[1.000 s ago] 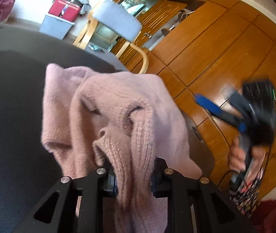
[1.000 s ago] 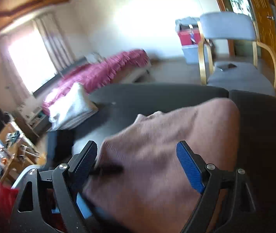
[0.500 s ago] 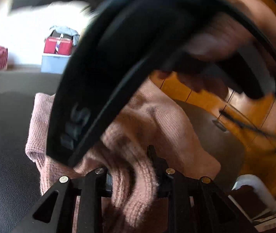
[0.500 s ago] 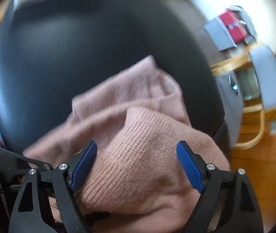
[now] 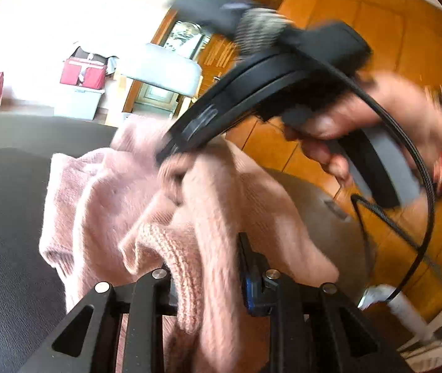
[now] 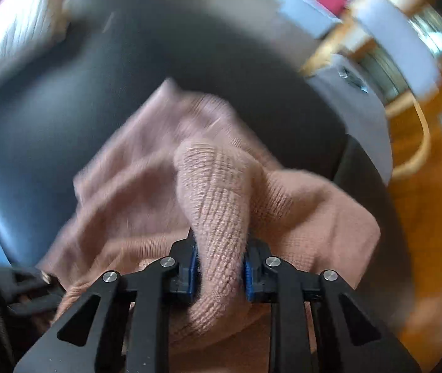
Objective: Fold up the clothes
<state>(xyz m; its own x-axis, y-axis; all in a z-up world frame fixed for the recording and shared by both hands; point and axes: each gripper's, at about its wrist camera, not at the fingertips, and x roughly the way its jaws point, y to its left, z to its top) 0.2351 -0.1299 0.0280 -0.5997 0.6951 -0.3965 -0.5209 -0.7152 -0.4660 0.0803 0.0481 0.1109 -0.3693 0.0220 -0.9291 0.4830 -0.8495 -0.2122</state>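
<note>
Dark grey upholstered seat (image 5: 9, 217): carries the pink knit sweater (image 5: 96, 186), which lies bunched on it, folds loose, not yet a flat or squared shape. In the right wrist view the sweater's body spreads to left and right over the dark surface, with one thick ribbed roll rising toward the camera.

Background: grey-cushioned wooden armchair (image 5: 161, 68) at the far side, red bag on a pale storage box (image 5: 82, 74) far left, wooden panelling to the right.

Left tool (image 5: 203, 275): pressed together on a ribbed fold of the sweater at its near edge, as it was a second ago.

Right tool (image 6: 219, 272): now pinching the ribbed roll between its blue pads (image 6: 192, 267). Change noted: half a second ago these jaws stood spread over the knit; they have since closed on it. The person's right hand (image 5: 354, 124) grips the handle, and the tool reaches down into the cloth near the middle of the heap.

Reading: both tools hold the garment at two separate points, so it can be lifted or spread under tension. Strong motion blur suggests the garment is in motion. Which part of the sweater each tool holds cannot be told.
</note>
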